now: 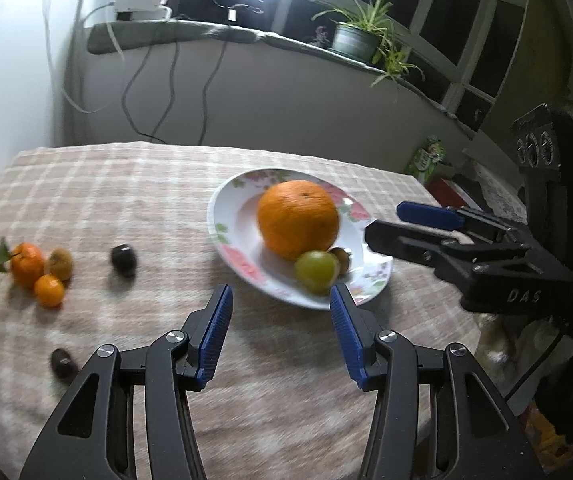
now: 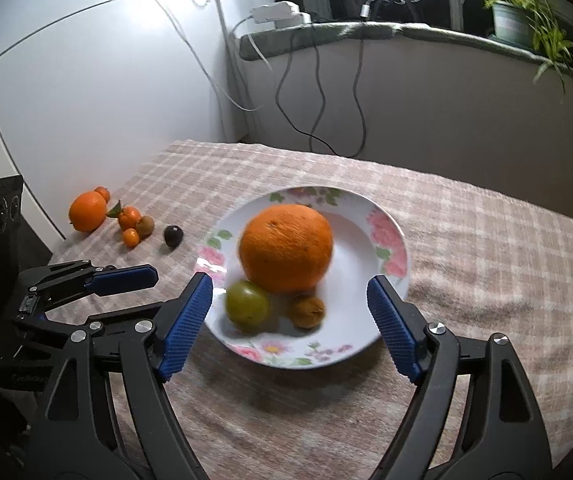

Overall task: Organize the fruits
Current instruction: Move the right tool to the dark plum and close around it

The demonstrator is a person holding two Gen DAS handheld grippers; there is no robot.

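The counter (image 2: 466, 240) has a checked cloth on it. The flowery plate (image 2: 366, 240) holds a big orange (image 2: 286, 248), a green fruit (image 2: 246, 302) and a small brown one (image 2: 307, 311). More fruit waits far left: another orange (image 2: 87, 211), little tangerines (image 2: 129, 218) and a dark plum (image 2: 174, 236). The right gripper (image 2: 290, 320) hangs over the plate, fingers wide apart and empty, so a fruit looks just dropped off. The left gripper (image 1: 282, 336) is partly open and empty too. Next, it should reach left for the plum.

Both wrist cameras look steeply down, close over the table; each sees the flowered plate (image 1: 222, 216) (image 2: 350, 352).
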